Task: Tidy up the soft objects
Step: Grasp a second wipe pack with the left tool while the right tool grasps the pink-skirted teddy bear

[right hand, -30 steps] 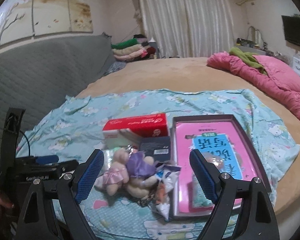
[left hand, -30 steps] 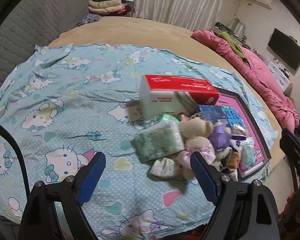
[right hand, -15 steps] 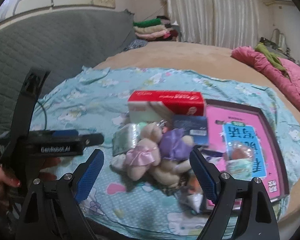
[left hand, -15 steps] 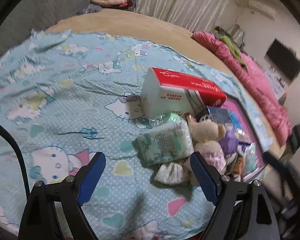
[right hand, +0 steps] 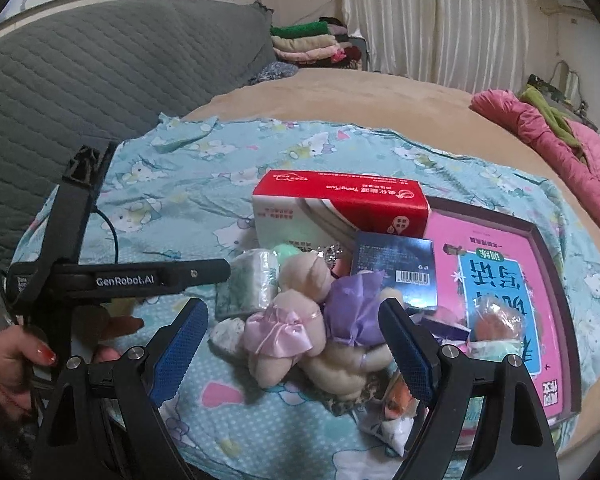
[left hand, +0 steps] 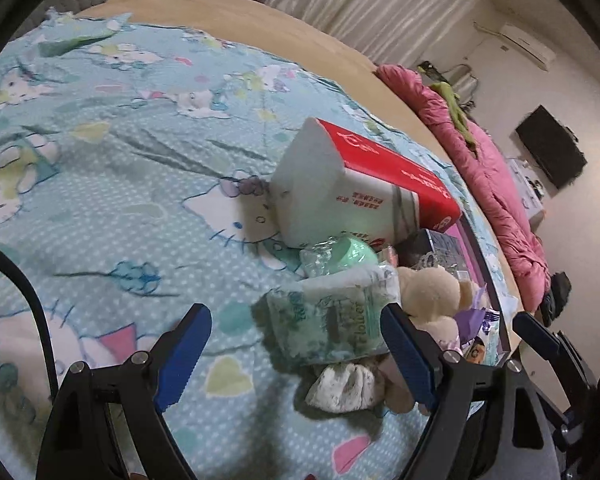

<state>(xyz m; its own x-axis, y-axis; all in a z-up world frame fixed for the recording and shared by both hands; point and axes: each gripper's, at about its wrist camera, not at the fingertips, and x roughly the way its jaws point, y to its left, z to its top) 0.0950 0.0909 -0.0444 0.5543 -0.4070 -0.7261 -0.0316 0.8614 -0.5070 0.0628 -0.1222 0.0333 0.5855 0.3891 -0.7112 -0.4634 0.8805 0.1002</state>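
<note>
Two tools are up and both stand spread wide, holding nothing. My left tool (left hand: 296, 344) hangs low over the blue blanket (left hand: 112, 184), and the green wipes pack (left hand: 332, 320) sits between its fingers, nearer the right one. Just under the pack lies a small white pouch (left hand: 342, 386). Behind it stands the red box (left hand: 364, 192). To the right of the pack is the bear (left hand: 432, 292), pressed close against it.

My right tool (right hand: 294, 350) hangs over the two bears (right hand: 296, 320) in the pile, one in a pink dress and one in purple. Right of them are a dark blue box (right hand: 394, 264) and the pink tray (right hand: 500, 280).

I think the step is to grab the wipes pack with the left tool. To do it well, I should slide a bit to the right so the pack is in the middle, go down, then squeeze gently so the pack does not pop out or drag the bear.

Since a second ago, my left tool has moved closer to the pile and tipped down. My right tool has also come nearer and swung left.
</note>
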